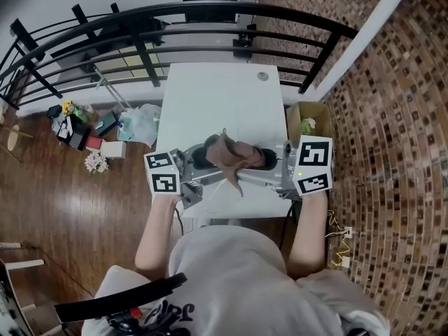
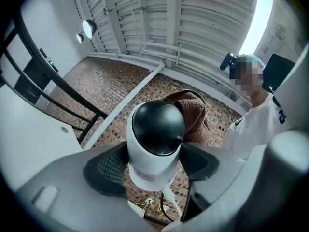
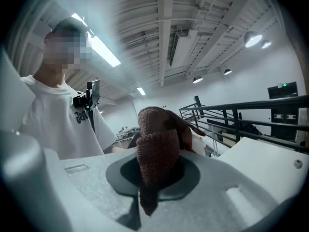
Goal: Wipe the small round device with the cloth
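The left gripper (image 2: 153, 167) is clamping the small round device (image 2: 157, 129), a white body with a glossy black dome, between its two dark pads, with the jaws standing wide around it. The right gripper (image 3: 155, 174) is pinching a brown cloth (image 3: 157, 149) between its jaws, with one end of the cloth hanging below them. In the head view the two grippers are pointing at each other in the air over the near edge of a white table (image 1: 217, 96), and the cloth is lying against the device's dome. The person holding them is wearing a white T-shirt (image 1: 238, 271). A black railing (image 1: 140, 19) is curving beyond the table, and a cardboard box (image 1: 308, 121) is sitting just to the table's right.
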`<action>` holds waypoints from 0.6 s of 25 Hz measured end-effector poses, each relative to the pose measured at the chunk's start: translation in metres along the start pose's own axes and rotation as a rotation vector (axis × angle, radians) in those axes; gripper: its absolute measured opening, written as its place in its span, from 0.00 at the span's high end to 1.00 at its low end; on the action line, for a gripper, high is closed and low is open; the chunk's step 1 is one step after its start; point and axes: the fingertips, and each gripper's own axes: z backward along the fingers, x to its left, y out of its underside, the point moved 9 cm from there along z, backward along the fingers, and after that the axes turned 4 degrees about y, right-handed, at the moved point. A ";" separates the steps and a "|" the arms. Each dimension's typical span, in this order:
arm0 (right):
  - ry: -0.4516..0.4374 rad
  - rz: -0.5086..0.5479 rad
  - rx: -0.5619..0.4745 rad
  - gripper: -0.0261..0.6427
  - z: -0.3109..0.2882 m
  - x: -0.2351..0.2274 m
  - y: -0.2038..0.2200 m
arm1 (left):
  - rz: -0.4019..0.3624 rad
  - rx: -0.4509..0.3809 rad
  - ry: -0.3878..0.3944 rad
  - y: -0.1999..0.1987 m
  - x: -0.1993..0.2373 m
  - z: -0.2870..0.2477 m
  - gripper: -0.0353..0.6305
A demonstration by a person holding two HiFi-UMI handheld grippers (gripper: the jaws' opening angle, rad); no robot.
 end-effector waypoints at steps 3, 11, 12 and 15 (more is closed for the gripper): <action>0.074 -0.045 -0.053 0.92 0.016 -0.014 0.004 | 0.008 -0.011 0.006 -0.001 -0.001 0.001 0.41; 0.022 -0.250 -0.194 0.92 0.033 -0.047 0.036 | -0.006 0.049 0.221 0.009 -0.030 -0.021 0.41; -0.026 -0.277 -0.224 0.92 0.034 -0.049 0.042 | -0.005 0.056 0.239 0.011 -0.032 -0.024 0.41; -0.089 -0.302 -0.220 0.92 0.031 -0.050 0.055 | -0.006 0.094 0.271 0.019 -0.036 -0.025 0.41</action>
